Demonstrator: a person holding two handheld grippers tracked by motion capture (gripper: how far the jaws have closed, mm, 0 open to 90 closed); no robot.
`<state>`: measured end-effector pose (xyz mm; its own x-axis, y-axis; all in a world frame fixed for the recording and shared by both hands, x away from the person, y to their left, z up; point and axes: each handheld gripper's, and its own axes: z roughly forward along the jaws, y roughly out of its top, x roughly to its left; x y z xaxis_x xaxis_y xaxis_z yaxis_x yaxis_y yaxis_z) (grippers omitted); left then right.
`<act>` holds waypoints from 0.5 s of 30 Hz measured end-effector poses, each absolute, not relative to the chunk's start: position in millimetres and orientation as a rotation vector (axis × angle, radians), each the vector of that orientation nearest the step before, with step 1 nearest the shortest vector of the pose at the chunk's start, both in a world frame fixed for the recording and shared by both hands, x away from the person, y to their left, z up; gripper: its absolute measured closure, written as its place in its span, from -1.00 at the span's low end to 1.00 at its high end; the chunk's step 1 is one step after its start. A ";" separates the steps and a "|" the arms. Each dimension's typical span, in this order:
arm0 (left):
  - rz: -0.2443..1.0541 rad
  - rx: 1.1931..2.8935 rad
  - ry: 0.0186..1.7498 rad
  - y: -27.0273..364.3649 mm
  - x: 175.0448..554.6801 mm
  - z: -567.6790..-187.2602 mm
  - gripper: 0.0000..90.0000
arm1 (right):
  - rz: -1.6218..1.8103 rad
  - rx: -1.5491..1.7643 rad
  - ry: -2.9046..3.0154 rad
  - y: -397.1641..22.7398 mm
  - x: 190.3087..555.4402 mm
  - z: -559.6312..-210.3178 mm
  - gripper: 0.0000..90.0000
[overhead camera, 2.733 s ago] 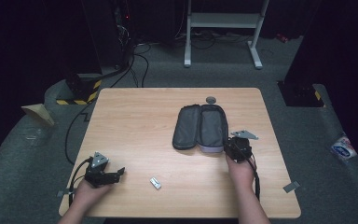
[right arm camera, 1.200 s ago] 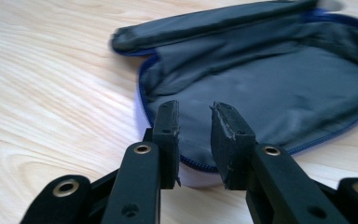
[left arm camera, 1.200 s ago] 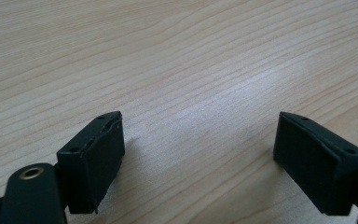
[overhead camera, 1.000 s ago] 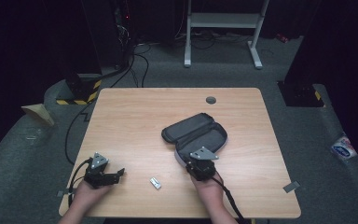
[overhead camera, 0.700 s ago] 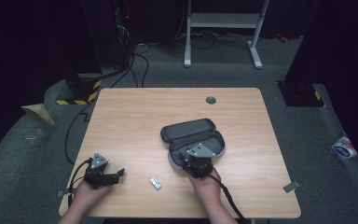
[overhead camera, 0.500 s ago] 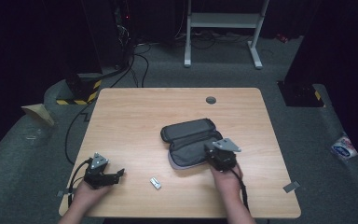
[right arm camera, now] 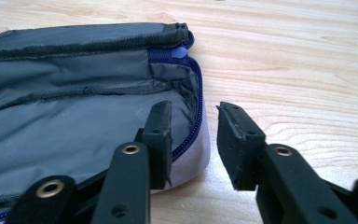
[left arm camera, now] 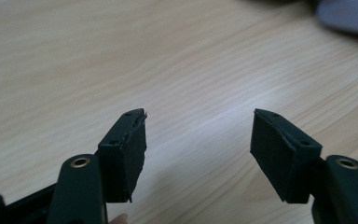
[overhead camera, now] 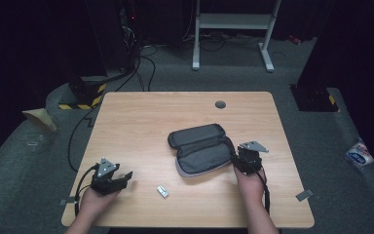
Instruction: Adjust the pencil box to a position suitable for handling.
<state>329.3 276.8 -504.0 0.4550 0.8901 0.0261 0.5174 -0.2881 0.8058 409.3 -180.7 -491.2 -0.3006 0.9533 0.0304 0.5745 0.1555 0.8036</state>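
The open grey pouch (overhead camera: 202, 154) lies mid-bench (overhead camera: 141, 122). My right hand-held gripper (right arm camera: 193, 135) straddles its zipped rim, jaws just narrowing, pads not yet pressing. My left hand-held gripper (left arm camera: 198, 149), jaws just closing, stands spread over bare wood, well apart.

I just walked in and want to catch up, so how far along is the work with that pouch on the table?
Done: the grey pouch lies unzipped, its lid folded back. In hand: the right gripper straddles the pouch's zipper rim at its right end, jaws just closing, pads not clearly pressing. Left: the small silver object sits untouched on the table; the left gripper, jaws just closing on nothing, seems likeliest to fetch it.
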 end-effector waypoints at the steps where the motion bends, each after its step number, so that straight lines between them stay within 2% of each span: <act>1: 0.633 1.946 1.157 270.2 329.0 -500.0 -0.17 | 1.004 1.454 1.947 -180.8 409.1 -491.9 0.49; 6: 0.612 1.938 1.083 237.8 331.0 -492.1 -0.04 | 1.022 1.474 1.968 -180.8 407.7 -495.9 0.55; 15: 0.543 1.921 1.118 210.5 347.7 -496.2 0.03 | 1.122 1.434 2.005 -164.0 389.4 -501.3 0.45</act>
<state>347.7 210.5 -496.2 0.5111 0.8586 -0.0383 0.5012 -0.2615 0.8249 389.4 -164.0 -501.3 -0.3727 0.9217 0.1076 0.5737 0.1377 0.8074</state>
